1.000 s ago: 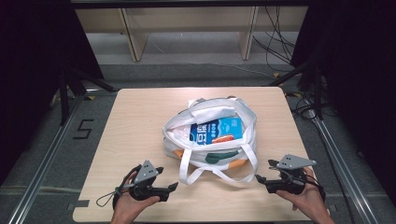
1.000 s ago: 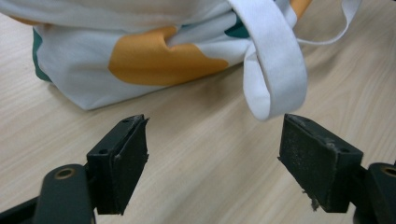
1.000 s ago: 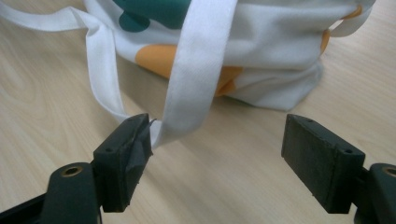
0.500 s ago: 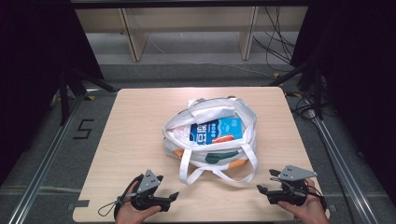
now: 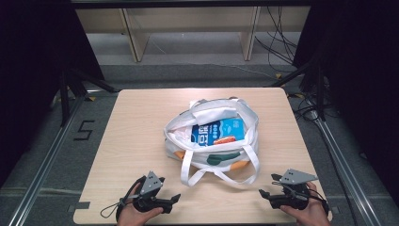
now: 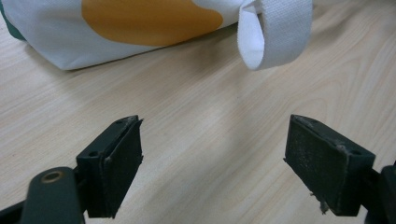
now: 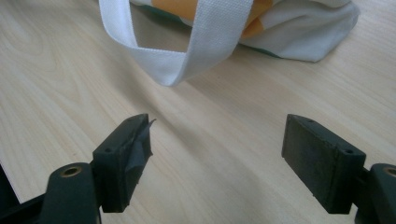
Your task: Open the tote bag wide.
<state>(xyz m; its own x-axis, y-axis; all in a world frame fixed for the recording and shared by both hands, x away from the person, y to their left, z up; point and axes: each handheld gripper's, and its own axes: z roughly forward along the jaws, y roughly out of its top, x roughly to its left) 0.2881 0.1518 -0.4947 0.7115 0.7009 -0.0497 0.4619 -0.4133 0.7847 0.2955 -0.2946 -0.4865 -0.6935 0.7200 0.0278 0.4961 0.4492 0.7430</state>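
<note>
A white tote bag [image 5: 211, 136] holding a blue carton [image 5: 219, 132] lay at the centre of the wooden table [image 5: 136, 136], straps trailing toward the person; the left gripper [image 5: 171, 200] and right gripper [image 5: 263, 194] flanked it near the front edge, jaws spread, pinching nothing

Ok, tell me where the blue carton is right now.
In the high view the blue carton lies inside the open white tote bag at the middle of the table, beyond both grippers.
</note>
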